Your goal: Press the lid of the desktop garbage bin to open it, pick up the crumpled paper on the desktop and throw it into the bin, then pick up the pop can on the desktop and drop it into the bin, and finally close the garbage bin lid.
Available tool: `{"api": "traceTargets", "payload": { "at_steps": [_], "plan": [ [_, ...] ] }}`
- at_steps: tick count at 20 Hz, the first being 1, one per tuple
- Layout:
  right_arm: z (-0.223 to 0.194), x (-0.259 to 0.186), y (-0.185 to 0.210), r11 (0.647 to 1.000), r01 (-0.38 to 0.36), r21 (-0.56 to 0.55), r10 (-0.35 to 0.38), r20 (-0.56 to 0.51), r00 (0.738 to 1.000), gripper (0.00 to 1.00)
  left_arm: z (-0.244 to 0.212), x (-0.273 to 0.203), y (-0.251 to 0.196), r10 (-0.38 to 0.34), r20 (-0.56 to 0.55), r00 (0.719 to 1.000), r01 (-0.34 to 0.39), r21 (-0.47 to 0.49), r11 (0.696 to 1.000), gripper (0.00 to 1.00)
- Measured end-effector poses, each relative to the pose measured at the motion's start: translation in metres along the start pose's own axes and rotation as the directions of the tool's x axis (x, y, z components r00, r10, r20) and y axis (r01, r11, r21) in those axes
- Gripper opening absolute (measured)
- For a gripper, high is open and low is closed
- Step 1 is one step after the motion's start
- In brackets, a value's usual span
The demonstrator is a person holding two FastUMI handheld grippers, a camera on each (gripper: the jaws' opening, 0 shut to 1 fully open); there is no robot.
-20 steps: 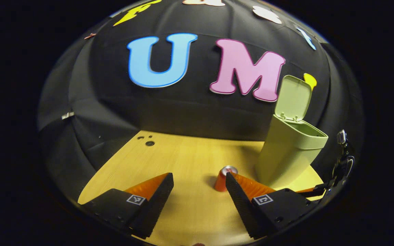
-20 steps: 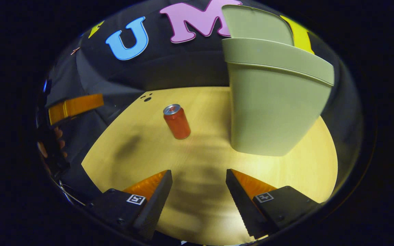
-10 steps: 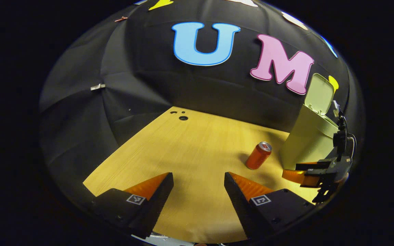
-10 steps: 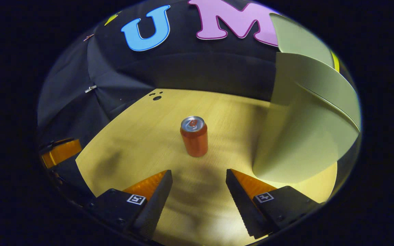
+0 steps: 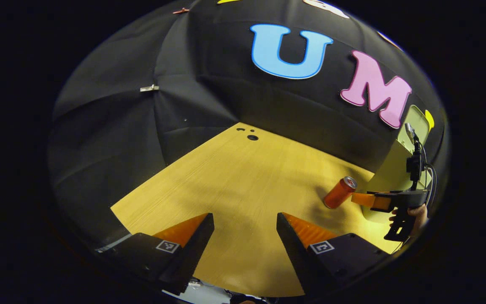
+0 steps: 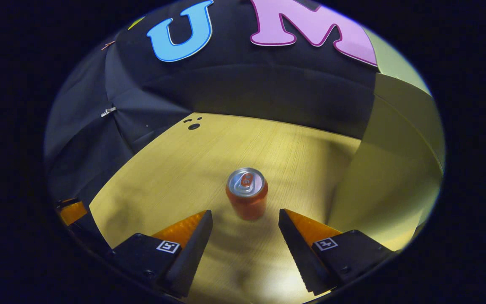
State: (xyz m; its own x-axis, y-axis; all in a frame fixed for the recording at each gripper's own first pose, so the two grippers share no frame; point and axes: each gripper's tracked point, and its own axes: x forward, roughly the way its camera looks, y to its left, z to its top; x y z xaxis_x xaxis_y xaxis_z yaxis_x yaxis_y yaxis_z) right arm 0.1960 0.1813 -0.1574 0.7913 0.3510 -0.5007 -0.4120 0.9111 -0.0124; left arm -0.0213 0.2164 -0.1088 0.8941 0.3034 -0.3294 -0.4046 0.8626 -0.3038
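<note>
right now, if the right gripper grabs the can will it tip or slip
The can stands upright and narrow, so a nudge from one finger could tip it, and then it may roll. Its smooth round wall may slip. The right gripper is open, straddling it, which should help.

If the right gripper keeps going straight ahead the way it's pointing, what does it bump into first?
Most likely the pop can. It stands upright on the table, centred just ahead of the open right gripper, untouched. The green bin is off to its right, outside that line.

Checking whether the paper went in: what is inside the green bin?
The bin stands with its lid up, but both views show its outer wall, so its contents are hidden.
</note>
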Motion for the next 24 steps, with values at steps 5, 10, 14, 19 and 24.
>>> {"api": "traceTargets", "payload": {
  "at_steps": [5,10,14,19,24],
  "plan": [
    [0.005,0.029,0.002,0.999,0.01,-0.03,-0.01,-0.01,1.0,0.99,-0.001,0.005,0.015,0.042,-0.024,0.999,-0.043,-0.047,0.998,0.96],
    [0.006,0.058,-0.004,0.998,0.048,-0.039,-0.048,-0.011,0.999,0.99,-0.007,0.01,0.017,0.05,-0.053,0.997,-0.051,-0.021,0.998,0.96],
    [0.005,0.074,-0.01,0.997,0.077,-0.025,-0.077,-0.018,0.997,0.99,-0.004,0.01,0.015,0.046,-0.055,0.997,-0.046,0.008,0.999,0.96],
    [0.01,0.081,-0.009,0.995,0.09,-0.043,-0.09,0.011,0.996,0.89,-0.01,0.012,0.013,0.05,-0.072,0.996,-0.049,0.014,0.999,0.96],
    [0.01,0.073,0.001,0.997,0.052,-0.058,-0.052,-0.003,0.999,0.83,-0.01,0.011,0.008,0.037,-0.07,0.997,-0.036,0.017,0.999,0.96]
  ]
}}
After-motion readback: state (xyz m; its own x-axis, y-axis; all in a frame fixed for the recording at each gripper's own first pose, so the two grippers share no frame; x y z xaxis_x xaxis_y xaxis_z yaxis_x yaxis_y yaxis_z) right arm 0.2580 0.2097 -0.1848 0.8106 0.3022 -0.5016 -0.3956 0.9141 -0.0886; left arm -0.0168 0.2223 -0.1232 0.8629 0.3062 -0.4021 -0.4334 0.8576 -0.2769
